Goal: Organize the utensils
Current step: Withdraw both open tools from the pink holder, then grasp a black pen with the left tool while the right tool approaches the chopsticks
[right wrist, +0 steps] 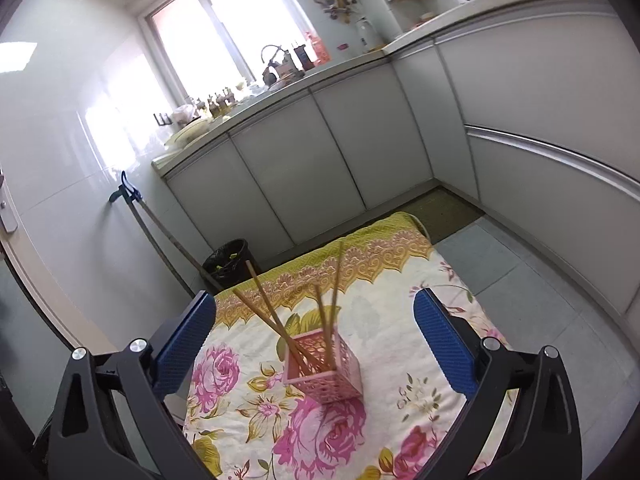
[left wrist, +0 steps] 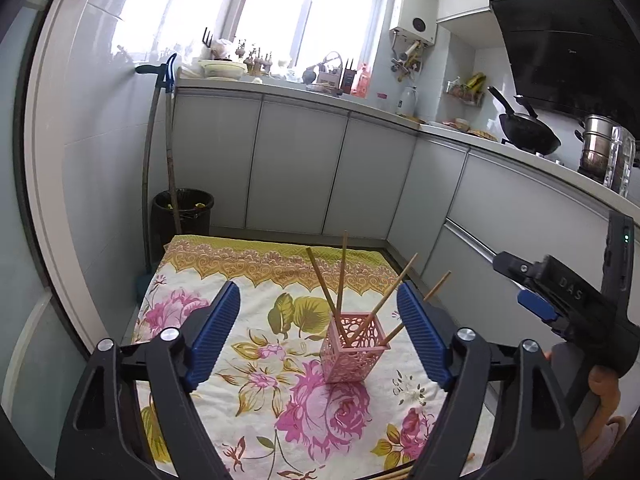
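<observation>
Standing upright on the floral cloth (left wrist: 256, 360) that covers the worktop, the pink lattice holder (left wrist: 352, 354) sits between the two blue pads of the left gripper (left wrist: 320, 332) without touching either. Four wooden chopsticks (left wrist: 341, 276) rise from it: seen from the left wrist, one leans toward 11 o'clock, one stands close to 12 o'clock, and two slant toward 1 and 2 o'clock. The left fingers (left wrist: 214, 332) are spread wide and grasp nothing.

The right gripper (right wrist: 316, 344) is likewise released, its fingers (right wrist: 444, 344) well apart and nothing between them but open air above the cloth (right wrist: 384, 320). In its view the holder (right wrist: 324, 368) lies just below centre, and the chopsticks (right wrist: 268, 308) fan toward 10, 11 and 12 o'clock.

At 3 o'clock in the left wrist view, the black body of the right gripper (left wrist: 568, 300) appears, held by a hand (left wrist: 600, 384) low at the edge. At 6 o'clock, near the bottom rim of that view, some wooden stick ends (left wrist: 400, 474) lie on the cloth; how many I cannot tell.

Beyond the worktop, at 10 o'clock, a black bin (left wrist: 182, 216) stands against the white cabinets (left wrist: 296, 168), and a wok (left wrist: 528, 132) rests on the counter at 2 o'clock.
</observation>
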Motion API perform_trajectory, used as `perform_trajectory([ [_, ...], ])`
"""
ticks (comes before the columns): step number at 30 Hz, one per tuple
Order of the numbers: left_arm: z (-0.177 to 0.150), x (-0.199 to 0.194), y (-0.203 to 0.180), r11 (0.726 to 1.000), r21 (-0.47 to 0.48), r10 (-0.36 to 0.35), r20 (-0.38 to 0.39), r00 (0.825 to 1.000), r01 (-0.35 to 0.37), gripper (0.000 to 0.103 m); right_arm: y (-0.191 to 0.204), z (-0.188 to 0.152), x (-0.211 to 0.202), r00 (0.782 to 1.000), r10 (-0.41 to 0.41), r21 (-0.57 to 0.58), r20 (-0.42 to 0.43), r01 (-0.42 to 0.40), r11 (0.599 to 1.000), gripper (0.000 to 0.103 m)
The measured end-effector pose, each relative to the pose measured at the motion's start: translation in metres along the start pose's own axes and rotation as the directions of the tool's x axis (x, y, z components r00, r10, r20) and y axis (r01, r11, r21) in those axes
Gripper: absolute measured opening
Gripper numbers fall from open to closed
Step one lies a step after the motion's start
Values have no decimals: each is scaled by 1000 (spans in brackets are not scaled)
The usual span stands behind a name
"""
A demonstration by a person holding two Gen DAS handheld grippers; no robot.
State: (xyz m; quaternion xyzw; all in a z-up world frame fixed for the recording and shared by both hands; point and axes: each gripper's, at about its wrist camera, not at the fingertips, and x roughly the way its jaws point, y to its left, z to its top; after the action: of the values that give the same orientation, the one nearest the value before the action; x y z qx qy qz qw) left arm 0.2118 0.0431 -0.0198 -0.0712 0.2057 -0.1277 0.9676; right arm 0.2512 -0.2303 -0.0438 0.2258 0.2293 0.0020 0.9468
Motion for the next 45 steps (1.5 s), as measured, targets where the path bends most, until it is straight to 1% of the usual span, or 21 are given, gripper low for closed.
perform_trajectory([
  [3,-6,1,-14,998,50,-35,-25,999,36,95,-31,-11,-22,994,-94,41,-54,96,995,96],
  [4,-8,2,-19,997,69,-45,-37,998,48,96,-42,-17,-29,989,-132,50,-72,136,989,96],
  [5,-11,3,-25,994,86,-60,-51,997,64,96,-52,-23,-35,977,-188,53,-99,193,980,96],
  [7,-17,9,-37,987,127,-86,-98,992,98,96,-72,-37,-47,958,-244,53,-148,254,966,96],
  [8,-21,14,-44,981,152,-99,-127,987,118,96,-80,-44,-52,943,-285,50,-170,297,954,96],
  [11,-37,24,-64,962,215,-123,-201,972,167,96,-106,-69,-71,918,-313,94,-243,343,935,96],
  [15,-56,36,-87,927,271,-174,-296,939,258,96,-134,-101,-84,885,-311,166,-347,384,908,96],
  [17,-64,45,-98,902,289,-207,-366,907,322,96,-143,-113,-84,869,-304,181,-390,396,900,96],
  [19,-74,60,-110,869,323,-206,-453,867,375,96,-150,-121,-82,859,-310,187,-407,411,892,96],
  [21,-89,80,-126,808,370,-182,-584,791,458,96,-152,-124,-83,860,-297,198,-415,404,893,96],
  [23,-107,100,-142,746,428,-113,-674,730,510,96,-154,-123,-85,865,-294,205,-407,400,894,96],
  [25,-126,117,-155,689,436,-55,-765,642,579,96,-157,-121,-86,870,-293,212,-396,397,893,96],
  [27,-144,131,-166,644,441,5,-820,572,626,95,-162,-121,-86,872,-279,229,-402,391,891,96],
  [28,-152,138,-171,623,443,35,-839,542,645,95,-164,-121,-85,872,-273,237,-406,389,890,96],
  [29,-159,146,-175,617,446,68,-851,521,648,94,-166,-121,-83,872,-265,244,-412,386,890,96],
  [31,-170,162,-180,622,440,125,-872,473,648,94,-169,-121,-82,871,-250,257,-422,380,889,96],
  [36,-184,188,-184,642,422,180,-895,409,640,93,-174,-121,-81,871,-238,267,-429,374,888,96],
  [38,-187,194,-183,642,428,199,-894,401,636,92,-178,-122,-80,868,-231,276,-439,375,885,96],
  [40,-191,197,-183,638,432,217,-895,391,637,85,-181,-123,-79,865,-219,290,-451,374,881,96],
  [42,-194,199,-181,630,436,229,-895,383,642,83,-183,-124,-79,865,-211,298,-455,371,880,96],
  [45,-200,200,-177,620,448,246,-891,383,644,77,-183,-123,-80,868,-217,295,-447,372,880,96],
])
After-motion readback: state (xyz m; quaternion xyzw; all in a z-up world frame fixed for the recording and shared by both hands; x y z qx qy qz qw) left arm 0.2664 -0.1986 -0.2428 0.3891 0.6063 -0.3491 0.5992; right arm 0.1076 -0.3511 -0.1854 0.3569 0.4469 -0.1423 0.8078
